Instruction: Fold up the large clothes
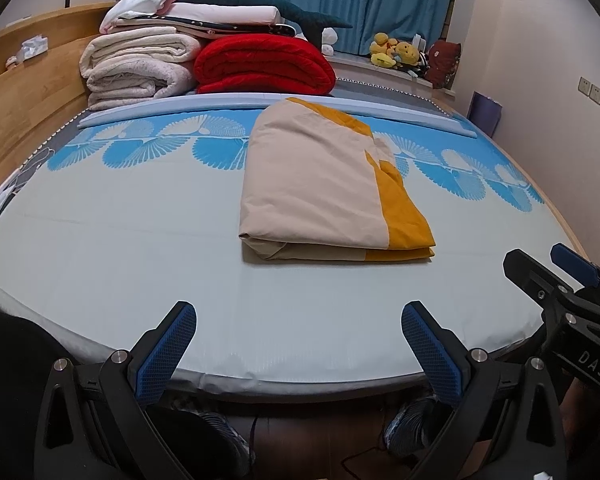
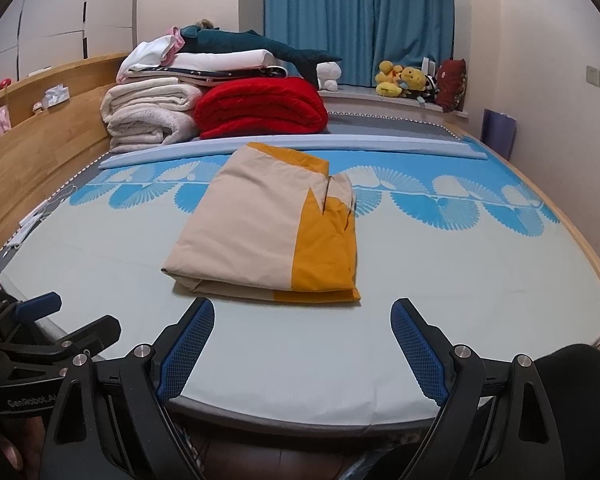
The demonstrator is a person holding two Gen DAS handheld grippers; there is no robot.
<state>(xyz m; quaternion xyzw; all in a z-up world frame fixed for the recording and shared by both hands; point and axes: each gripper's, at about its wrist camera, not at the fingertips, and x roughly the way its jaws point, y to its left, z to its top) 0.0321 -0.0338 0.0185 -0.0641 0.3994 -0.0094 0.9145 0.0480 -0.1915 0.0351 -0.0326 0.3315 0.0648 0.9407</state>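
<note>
Looks basically done to me. The cream-and-mustard cover (image 1: 324, 184) is already folded into a tidy layered rectangle, lying flat in the middle of the bed (image 1: 120, 248), well short of the stacked blankets (image 1: 204, 60) at the far end. Both the left tongs (image 1: 300, 344) and right tongs (image 2: 304, 344) are spread wide, empty, hanging over the near edge. Maybe one more fold or some smoothing left.

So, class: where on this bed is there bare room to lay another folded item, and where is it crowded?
Bare sheet lies left of the folded beige-and-yellow quilt cover, towards the wooden side board, and along the near edge before both open grippers. A narrower strip lies right of it. The far end is crowded: red blanket, cream blankets.
</note>
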